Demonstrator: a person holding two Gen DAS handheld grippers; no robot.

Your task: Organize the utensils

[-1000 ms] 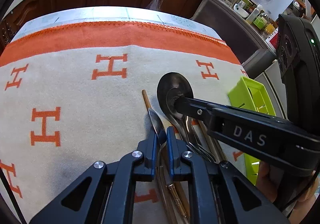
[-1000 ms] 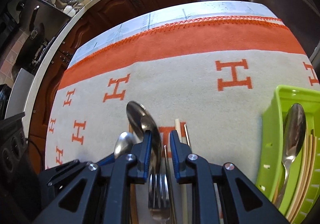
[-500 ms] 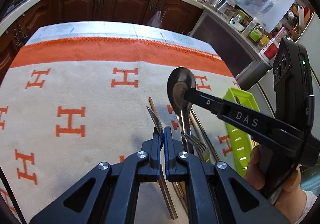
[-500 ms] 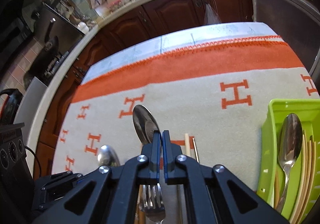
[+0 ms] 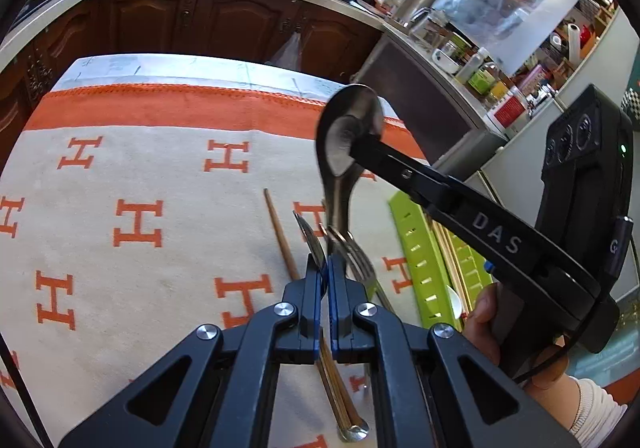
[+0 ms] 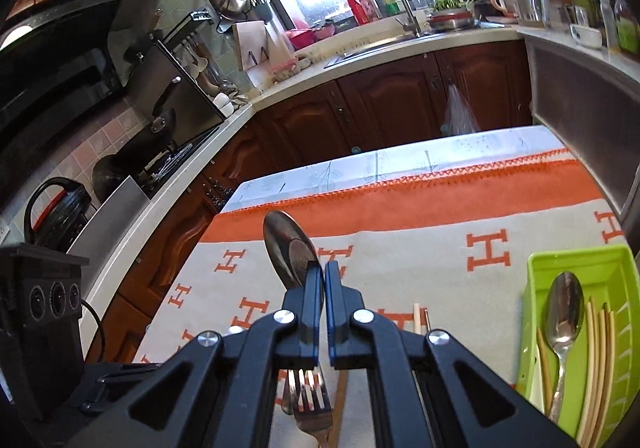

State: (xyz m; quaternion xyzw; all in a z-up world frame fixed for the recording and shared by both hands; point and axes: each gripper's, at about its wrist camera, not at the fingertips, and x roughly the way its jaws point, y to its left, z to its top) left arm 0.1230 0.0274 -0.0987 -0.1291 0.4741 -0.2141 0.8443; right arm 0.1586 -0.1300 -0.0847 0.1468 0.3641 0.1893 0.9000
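Observation:
My left gripper [image 5: 324,262] is shut on a small metal spoon [image 5: 310,234], seen edge-on above the cloth. My right gripper [image 5: 362,140] reaches in from the right, shut on the neck of a large metal spoon [image 5: 346,136] held in the air. In the right wrist view the right gripper [image 6: 324,268] grips that large spoon [image 6: 290,248], bowl pointing away. On the cloth below lie a fork [image 6: 310,404] and a brown chopstick [image 5: 280,232]. A green tray [image 6: 540,276] at the right holds a spoon [image 6: 564,312] and several chopsticks.
The table wears a cream cloth with orange H marks [image 5: 140,224]. More chopsticks [image 5: 340,400] lie beneath my left gripper. A person's hand [image 5: 486,324] holds the right gripper. Dark cabinets [image 6: 400,112] and a crowded counter stand beyond the table's far edge.
The right jaws closed on the large spoon and the left jaws tightened on the small one. Both grippers rose, lifting their spoons off the cloth.

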